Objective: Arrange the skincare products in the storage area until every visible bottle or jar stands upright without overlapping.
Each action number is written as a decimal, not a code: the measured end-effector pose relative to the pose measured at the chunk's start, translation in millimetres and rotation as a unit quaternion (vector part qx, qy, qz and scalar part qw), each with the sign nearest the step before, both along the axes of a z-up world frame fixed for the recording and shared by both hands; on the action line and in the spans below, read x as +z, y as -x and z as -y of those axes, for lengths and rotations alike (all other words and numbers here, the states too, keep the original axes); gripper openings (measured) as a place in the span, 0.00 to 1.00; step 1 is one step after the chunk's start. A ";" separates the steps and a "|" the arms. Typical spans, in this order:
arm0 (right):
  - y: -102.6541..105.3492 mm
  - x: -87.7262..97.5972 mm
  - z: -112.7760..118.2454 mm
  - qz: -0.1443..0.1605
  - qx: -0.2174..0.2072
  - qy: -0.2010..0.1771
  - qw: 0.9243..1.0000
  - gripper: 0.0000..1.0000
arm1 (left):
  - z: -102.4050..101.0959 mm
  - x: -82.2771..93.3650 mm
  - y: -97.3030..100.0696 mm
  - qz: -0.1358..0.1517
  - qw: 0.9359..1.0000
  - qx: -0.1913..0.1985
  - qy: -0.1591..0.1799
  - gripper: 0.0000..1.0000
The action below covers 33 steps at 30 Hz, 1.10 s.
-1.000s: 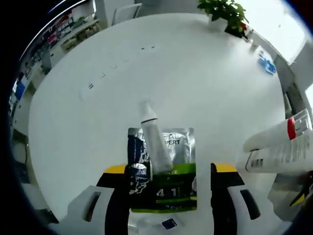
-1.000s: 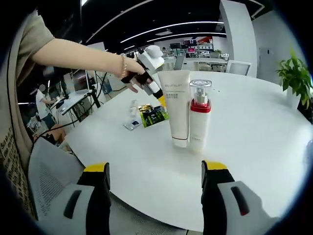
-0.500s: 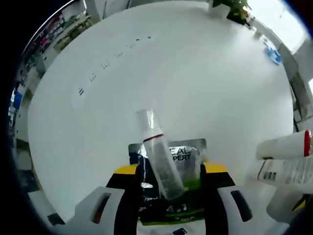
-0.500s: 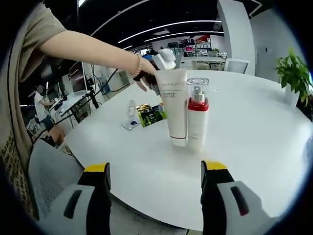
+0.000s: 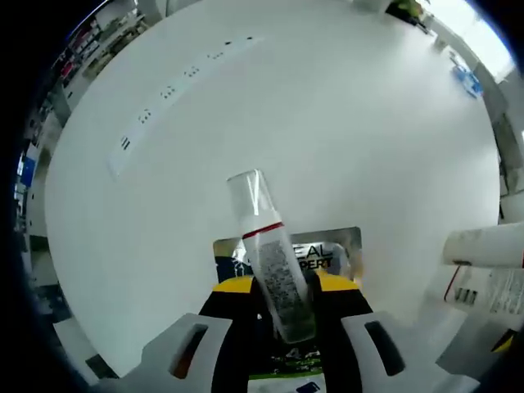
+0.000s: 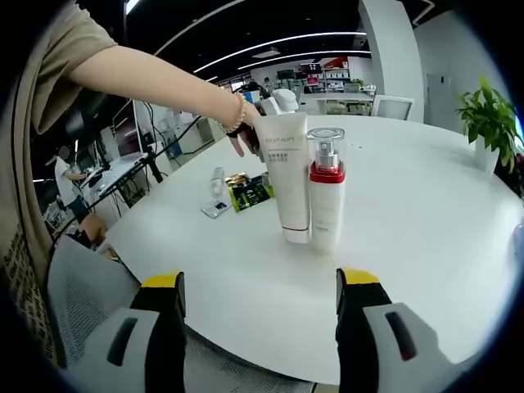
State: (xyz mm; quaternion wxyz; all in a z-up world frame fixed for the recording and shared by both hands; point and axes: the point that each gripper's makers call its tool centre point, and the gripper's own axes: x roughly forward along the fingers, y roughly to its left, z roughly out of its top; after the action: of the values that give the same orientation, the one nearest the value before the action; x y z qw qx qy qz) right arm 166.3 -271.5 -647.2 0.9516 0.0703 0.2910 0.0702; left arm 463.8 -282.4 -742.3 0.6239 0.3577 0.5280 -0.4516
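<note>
Your left gripper (image 5: 282, 315) is clamped on the clear vial (image 5: 270, 262), lying over the sachet (image 5: 319, 255) near the table (image 5: 344, 123) edge. Your right gripper (image 6: 258, 315) (jaws apart) faces the upright tube (image 6: 285, 176) and pump bottle (image 6: 325, 196), touching mid-table.

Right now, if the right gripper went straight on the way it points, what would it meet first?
Probably the white spray bottle with the red collar, upright on the round white table beside the white tube. Depth is unclear.
</note>
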 end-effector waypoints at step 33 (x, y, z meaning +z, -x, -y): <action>0.2 4.0 -12.7 0.004 0.028 -0.013 1.000 0.74 | -39.8 57.2 23.8 -0.091 0.970 0.158 0.163 0.16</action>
State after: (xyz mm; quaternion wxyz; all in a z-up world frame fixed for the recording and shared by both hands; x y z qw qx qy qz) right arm 166.1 -258.8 -643.2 0.9493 0.0737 0.2882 0.1012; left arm 440.0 -242.6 -685.1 0.6870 0.1206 0.5514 -0.4576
